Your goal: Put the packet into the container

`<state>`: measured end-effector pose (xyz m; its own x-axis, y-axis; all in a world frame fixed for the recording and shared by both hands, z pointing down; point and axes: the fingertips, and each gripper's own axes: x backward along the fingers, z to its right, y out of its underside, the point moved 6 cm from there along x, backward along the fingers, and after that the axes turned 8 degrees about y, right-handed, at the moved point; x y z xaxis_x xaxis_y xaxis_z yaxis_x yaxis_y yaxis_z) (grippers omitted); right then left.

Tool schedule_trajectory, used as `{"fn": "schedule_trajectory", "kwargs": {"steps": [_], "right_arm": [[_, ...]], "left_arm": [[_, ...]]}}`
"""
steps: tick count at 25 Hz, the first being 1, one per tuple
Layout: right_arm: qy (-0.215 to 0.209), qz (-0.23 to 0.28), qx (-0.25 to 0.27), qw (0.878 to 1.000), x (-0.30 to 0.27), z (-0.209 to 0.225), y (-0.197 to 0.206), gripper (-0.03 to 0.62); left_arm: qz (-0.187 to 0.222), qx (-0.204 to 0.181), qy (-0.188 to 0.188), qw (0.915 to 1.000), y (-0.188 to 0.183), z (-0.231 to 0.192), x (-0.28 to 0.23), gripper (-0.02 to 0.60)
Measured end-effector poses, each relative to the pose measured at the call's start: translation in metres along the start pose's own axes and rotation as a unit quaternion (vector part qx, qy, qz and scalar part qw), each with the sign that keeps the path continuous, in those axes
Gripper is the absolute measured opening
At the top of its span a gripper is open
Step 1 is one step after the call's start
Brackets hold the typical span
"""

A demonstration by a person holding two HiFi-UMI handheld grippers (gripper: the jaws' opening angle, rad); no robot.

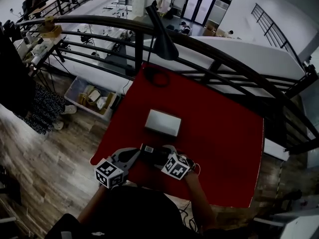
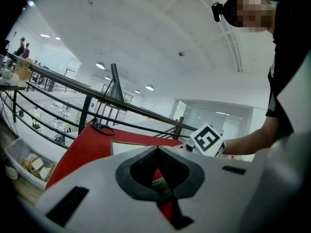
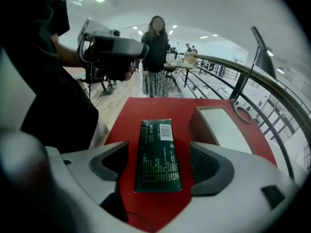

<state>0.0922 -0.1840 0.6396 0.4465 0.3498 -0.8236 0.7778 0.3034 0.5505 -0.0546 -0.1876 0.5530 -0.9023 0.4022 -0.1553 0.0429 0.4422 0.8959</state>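
Grip of my right claw [image 3: 158, 149]: jaws spread wide and clamping nothing, one pad on each side of the packet with a gap on both sides.
Packet [image 3: 158, 157]: dark green, lying flat on the red table [image 3: 146, 108] right between my right claw's jaws. Its long side runs straight away from the claw, with the barcode at the far end.
Grip of my left claw [image 2: 157, 152]: jaws drawn together at the tips and holding nothing. Through the opening between the pads I see red table and a sliver of green below.
Container [image 3: 221, 127]: low box, pale on top, ahead and to the right of my right claw, near the packet's far end but apart from it.
Lamp [image 3: 260, 57]: black, beyond the container at the table's far side.
Railing [image 3: 279, 93]: dark bars past the lamp.
Person [image 3: 156, 57]: standing well ahead of my right claw, past the table's far end.
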Motion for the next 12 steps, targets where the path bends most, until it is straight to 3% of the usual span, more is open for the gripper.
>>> {"fn": "schedule_trajectory", "kwargs": {"steps": [7,12], "right_arm": [[-0.027,-0.095,0.071,0.993,-0.044,-0.013,0.014,0.449],[-0.017,-0.115,0.095,0.989,-0.061,-0.014,0.012,0.456]], "left_arm": [[0.009,0.001,0.005,0.9999,-0.005,-0.005,-0.003,0.005],[0.013,0.006,0.0,0.9999,-0.003,-0.011,-0.001,0.005]]}}
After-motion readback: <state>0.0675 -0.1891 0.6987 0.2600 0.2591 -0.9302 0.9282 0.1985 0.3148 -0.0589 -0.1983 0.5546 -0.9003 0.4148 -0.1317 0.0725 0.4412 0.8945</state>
